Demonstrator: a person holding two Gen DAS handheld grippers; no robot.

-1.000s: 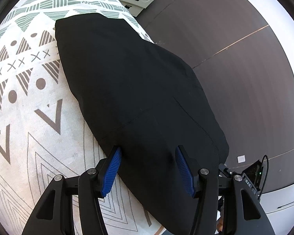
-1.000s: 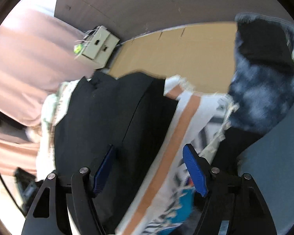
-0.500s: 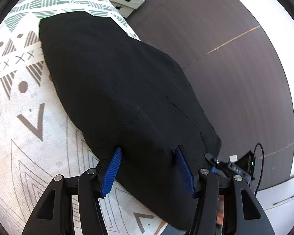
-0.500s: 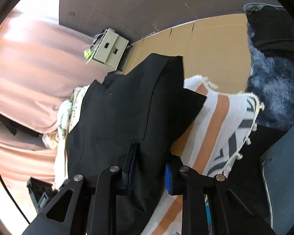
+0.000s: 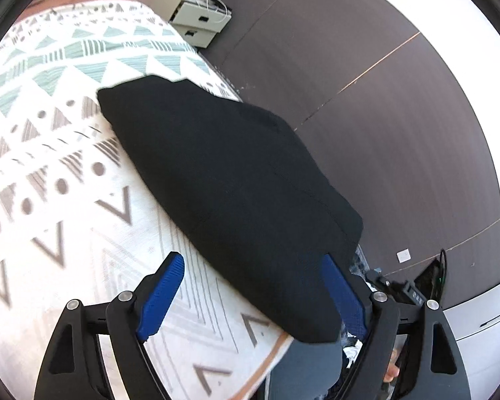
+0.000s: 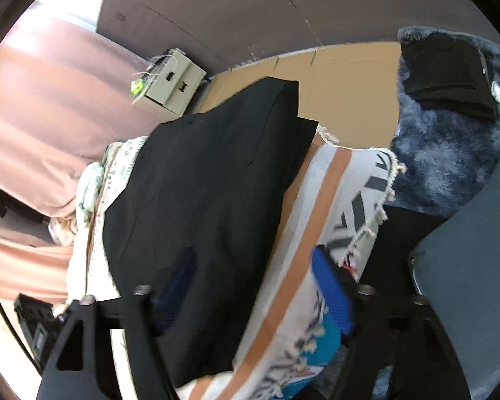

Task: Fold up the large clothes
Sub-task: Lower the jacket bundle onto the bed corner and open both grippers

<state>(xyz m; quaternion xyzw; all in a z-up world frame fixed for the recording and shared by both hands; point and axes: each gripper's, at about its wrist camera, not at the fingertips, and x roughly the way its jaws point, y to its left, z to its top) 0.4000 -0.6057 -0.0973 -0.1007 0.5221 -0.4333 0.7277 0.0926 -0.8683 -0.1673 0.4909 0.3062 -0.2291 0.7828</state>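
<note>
A large black garment (image 5: 236,183) lies folded in a long band along the edge of a patterned white blanket (image 5: 60,173). My left gripper (image 5: 256,290) is open, its blue pads wide apart over the garment's near end, not closed on it. In the right wrist view the same black garment (image 6: 210,193) lies on the striped blanket (image 6: 330,186). My right gripper (image 6: 253,286) is open, with its left pad over the black cloth and its right pad over the blanket's fringe.
A small beige drawer box (image 5: 196,20) stands on the dark floor (image 5: 366,106) beyond the blanket. A fluffy blue rug (image 6: 450,140) carries another folded black item (image 6: 450,70). Cardboard (image 6: 346,90) lies on the floor. A pink curtain (image 6: 50,106) hangs at left.
My right gripper was shut on the garment half a second ago and has now opened and let it go. My left gripper has opened wider and drawn back a little.
</note>
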